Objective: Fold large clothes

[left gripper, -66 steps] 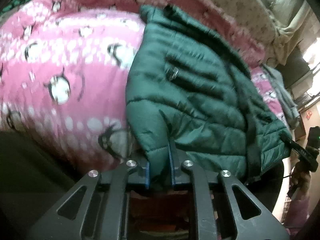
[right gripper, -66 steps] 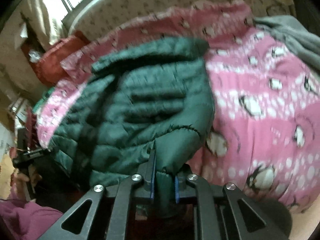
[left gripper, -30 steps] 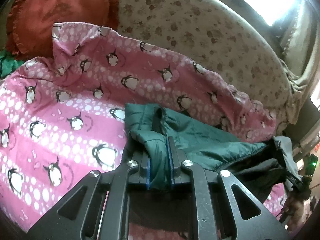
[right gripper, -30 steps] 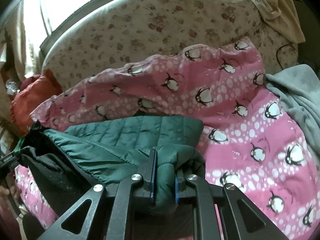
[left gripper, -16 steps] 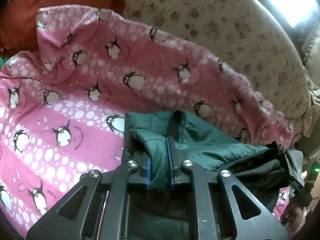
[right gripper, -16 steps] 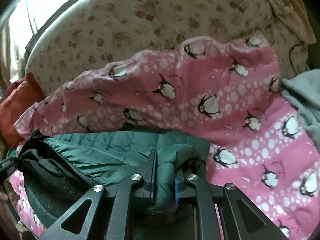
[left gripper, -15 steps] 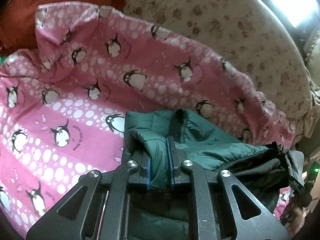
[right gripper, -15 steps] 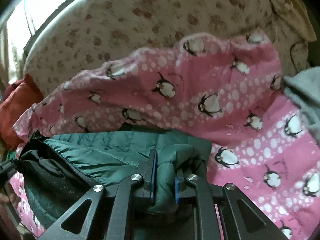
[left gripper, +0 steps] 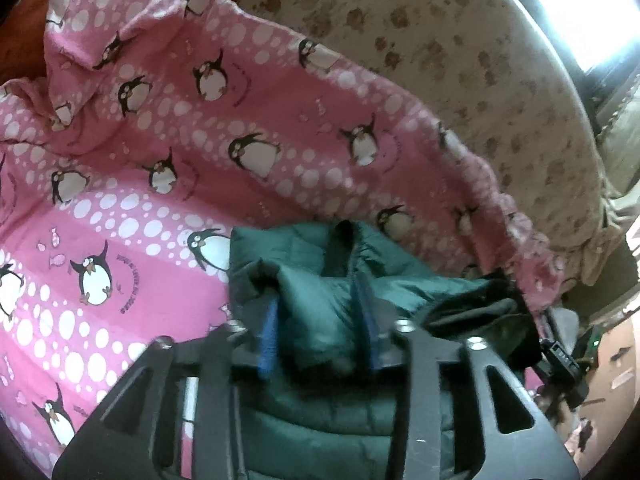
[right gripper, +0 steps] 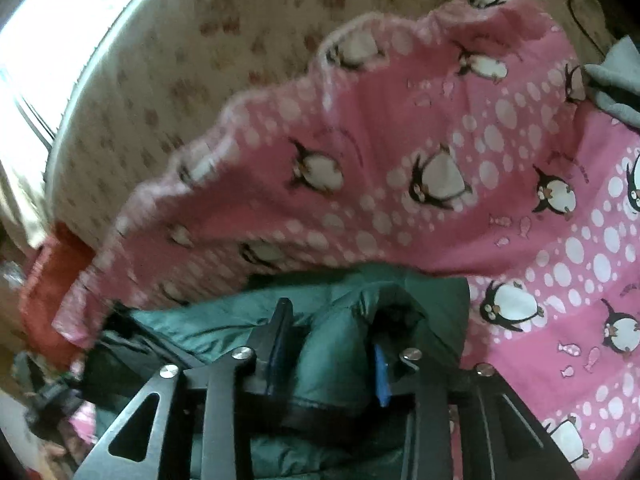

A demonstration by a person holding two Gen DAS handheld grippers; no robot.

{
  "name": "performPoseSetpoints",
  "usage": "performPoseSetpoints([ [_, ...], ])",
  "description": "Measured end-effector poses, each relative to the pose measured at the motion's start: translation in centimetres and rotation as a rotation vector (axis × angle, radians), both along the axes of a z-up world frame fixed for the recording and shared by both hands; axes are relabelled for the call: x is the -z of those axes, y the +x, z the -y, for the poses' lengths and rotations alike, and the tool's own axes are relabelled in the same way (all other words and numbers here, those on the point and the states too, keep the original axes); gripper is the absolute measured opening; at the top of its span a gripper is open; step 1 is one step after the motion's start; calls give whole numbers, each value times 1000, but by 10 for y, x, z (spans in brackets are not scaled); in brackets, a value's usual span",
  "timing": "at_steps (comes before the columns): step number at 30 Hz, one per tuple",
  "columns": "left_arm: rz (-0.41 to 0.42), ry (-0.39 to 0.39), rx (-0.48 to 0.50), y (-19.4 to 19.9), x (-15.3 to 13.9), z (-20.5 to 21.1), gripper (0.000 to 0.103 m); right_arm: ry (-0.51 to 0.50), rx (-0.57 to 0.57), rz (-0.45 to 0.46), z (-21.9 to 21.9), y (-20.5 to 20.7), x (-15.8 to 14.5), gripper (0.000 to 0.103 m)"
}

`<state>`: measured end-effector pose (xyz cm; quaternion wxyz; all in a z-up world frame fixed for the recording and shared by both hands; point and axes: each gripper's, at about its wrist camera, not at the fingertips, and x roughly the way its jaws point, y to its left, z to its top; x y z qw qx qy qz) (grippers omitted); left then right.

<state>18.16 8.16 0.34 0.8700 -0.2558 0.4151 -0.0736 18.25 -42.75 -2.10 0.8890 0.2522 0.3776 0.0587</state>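
Note:
A dark green quilted puffer jacket (left gripper: 312, 280) lies folded over on a pink penguin-print sheet (left gripper: 140, 184). My left gripper (left gripper: 316, 320) is open, its jaws spread wide, with a bunched edge of the jacket lying loose between them. In the right wrist view the jacket (right gripper: 332, 344) also bulges between the spread jaws of my right gripper (right gripper: 328, 344), which is open too. The black lining of the jacket (left gripper: 492, 320) shows at the right of the left wrist view.
The pink sheet (right gripper: 460, 184) covers a mattress with a beige flowered cover (left gripper: 460, 60) rising behind. A grey garment (right gripper: 616, 80) lies at the right edge. A red cushion (right gripper: 44, 280) sits at the far left. A bright window (left gripper: 580, 8) is behind.
Both grippers carried the jacket's lower edge up and over onto its upper part. In the last half second both sets of jaws opened and released the fabric.

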Motion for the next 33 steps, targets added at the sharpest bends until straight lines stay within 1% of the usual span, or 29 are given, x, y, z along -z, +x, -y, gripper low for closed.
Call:
performPoseSetpoints([
  [1, 9, 0, -2, -2, -3, 0, 55, 21, -1, 12, 2, -3, -5, 38],
  [2, 29, 15, -14, -6, -8, 0, 69, 29, -7, 21, 2, -5, -9, 40],
  [3, 60, 33, -30, -11, -15, 1, 74, 18, -8, 30, 0, -8, -14, 45],
  [4, 83, 41, -40, -14, -19, 1, 74, 3, -9, 42, -1, -11, -19, 49],
  [6, 121, 75, -47, -22, -27, 5, 74, -30, 7, 86, -2, -20, -30, 56],
  [8, 127, 112, -24, -24, -30, 14, 74, -59, 34, 110, -4, -28, -38, 56],
  [11, 129, 159, 1, -24, -27, 30, 74, -92, 0, 121, -17, -32, -43, 56],
  [14, 95, 203, 16, -14, -16, 46, 74, -183, -110, 112, -54, -29, -41, 56],
  [17, 31, 248, -3, 1, 5, 55, 74, -302, -204, 96, -92, -18, -36, 56],
  [20, -16, 273, -37, 19, 21, 57, 74, -375, -260, 101, -123, -2, -30, 56],
  [22, -34, 291, -46, 28, 28, 58, 74, -386, -287, 86, -136, 12, -22, 56],
  [24, -50, 314, -42, 39, 33, 60, 75, -418, -301, 50, -146, 29, -12, 56],
  [25, -51, 318, -41, 42, 34, 60, 75, -442, -291, 32, -149, 36, -7, 56],
  [27, -57, 326, -35, 49, 40, 61, 80, -511, -229, -40, -148, 53, 8, 56],
  [28, -63, 328, -31, 53, 43, 61, 80, -518, -201, -70, -144, 59, 16, 56],
  [30, -55, 328, -31, 56, 48, 62, 81, -450, -178, -113, -133, 68, 33, 56],
  [31, -53, 331, -31, 57, 48, 63, 81, -429, -172, -117, -129, 70, 38, 56],
  [33, -54, 346, -32, 58, 51, 66, 83, -422, -165, -113, -127, 71, 43, 56],
])
